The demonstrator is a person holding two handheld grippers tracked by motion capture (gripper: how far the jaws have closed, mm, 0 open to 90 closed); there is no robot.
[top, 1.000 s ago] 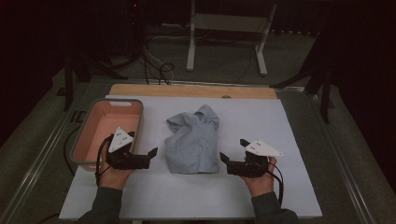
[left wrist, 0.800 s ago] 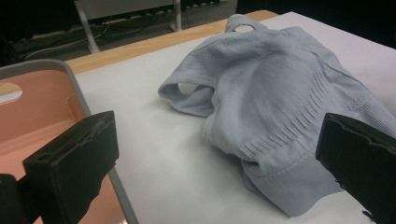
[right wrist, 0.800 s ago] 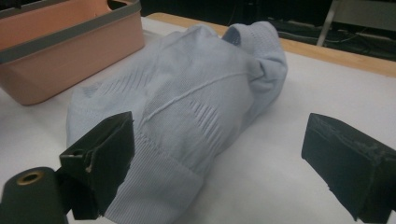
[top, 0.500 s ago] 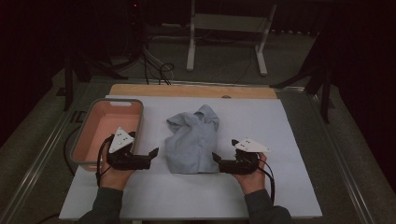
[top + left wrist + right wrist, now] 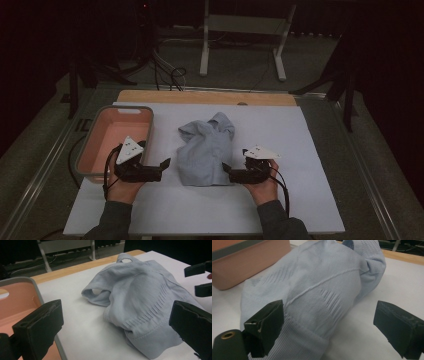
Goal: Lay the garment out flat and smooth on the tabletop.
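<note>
Garment (image 5: 206,150): a pale blue knit piece was seen crumpled on the white table (image 5: 310,150), lying between the two grippers and reaching away from both.
Left gripper (image 5: 161,167): its jaws were held wide apart, with nothing between them; the garment's ribbed hem (image 5: 150,322) lay ahead of them and toward the right-hand jaw, near but not touched.
Right gripper (image 5: 226,170): its jaws were also spread wide and empty; the hem lay just beside the left-hand jaw, and whether it was touched could not be told.
Step in hand: an approach to the near hem from both sides was judged to be under way, with no grasp yet made.
Next move: each gripper would need to be brought onto a hem corner, one jaw slid under the fabric, and then closed on a single layer.
Bin (image 5: 116,137): a salmon bin was seen behind the left gripper's left-hand jaw.
High view: the whole layout and both hands were shown together.
Left gripper view: an opening (image 5: 96,292) in the folds was revealed, and the other gripper's jaws beyond.
Right gripper view: a raised seam (image 5: 322,282) across the knit was shown close up.
</note>
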